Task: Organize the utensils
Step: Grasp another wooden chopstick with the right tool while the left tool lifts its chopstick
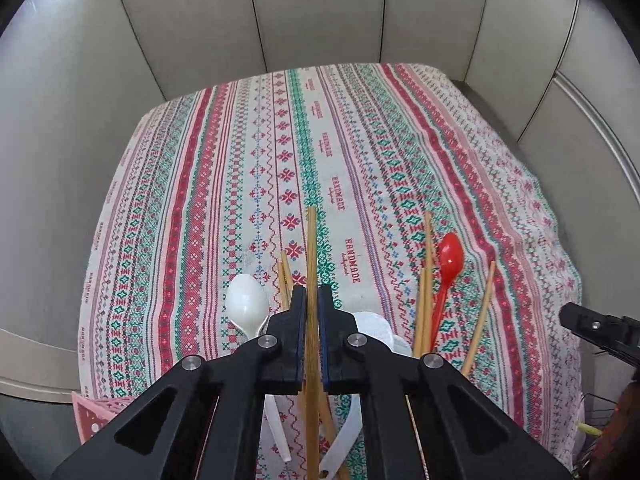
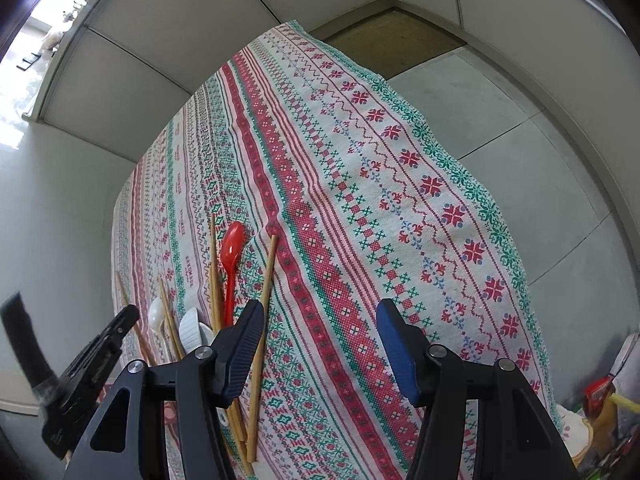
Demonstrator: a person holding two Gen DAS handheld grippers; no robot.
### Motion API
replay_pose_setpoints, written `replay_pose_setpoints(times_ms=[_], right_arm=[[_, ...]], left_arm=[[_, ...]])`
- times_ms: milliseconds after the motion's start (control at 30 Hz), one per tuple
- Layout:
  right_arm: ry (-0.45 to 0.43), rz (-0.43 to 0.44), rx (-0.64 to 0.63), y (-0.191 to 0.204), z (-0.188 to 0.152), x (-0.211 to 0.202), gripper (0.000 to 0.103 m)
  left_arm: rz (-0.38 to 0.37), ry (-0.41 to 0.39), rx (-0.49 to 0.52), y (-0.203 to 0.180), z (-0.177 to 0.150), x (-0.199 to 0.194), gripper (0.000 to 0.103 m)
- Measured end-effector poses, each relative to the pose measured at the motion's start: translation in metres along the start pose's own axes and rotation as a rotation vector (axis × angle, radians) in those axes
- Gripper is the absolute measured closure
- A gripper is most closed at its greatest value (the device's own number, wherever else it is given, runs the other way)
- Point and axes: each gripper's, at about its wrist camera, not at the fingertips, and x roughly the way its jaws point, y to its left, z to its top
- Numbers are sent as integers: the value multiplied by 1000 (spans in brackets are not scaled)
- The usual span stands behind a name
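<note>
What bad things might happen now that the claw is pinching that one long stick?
1. The left claw is shut on a single chopstick, gripped well back from its far tip, so it might swing or slip when lifted.
2. More chopsticks and a white spoon lie right beside the claw; lifting could nudge or drag them across the tablecloth.
3. The right claw hangs open close to a loose chopstick and could bump it.

Long bamboo chopstick (image 1: pixel 311 264) pinched upright-ish between the left tongs (image 1: pixel 311 300). Red plastic spoon (image 1: pixel 447 268), bowl up, lies among loose bamboo chopsticks (image 1: pixel 428 276). White plastic spoon (image 1: pixel 247 306) lies left of them.
</note>
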Motion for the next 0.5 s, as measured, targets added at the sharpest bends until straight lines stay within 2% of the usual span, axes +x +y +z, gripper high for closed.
replay_pose_setpoints(times_ms=[233,500], right_arm=[[-10,-17,-21,3,-1,3,44],[-2,-46,-69,17,-4,20,45]], left_arm=[[-87,-126,-46,12,-11,-66,98],[-143,-257,-81,28,-37,-129,98]])
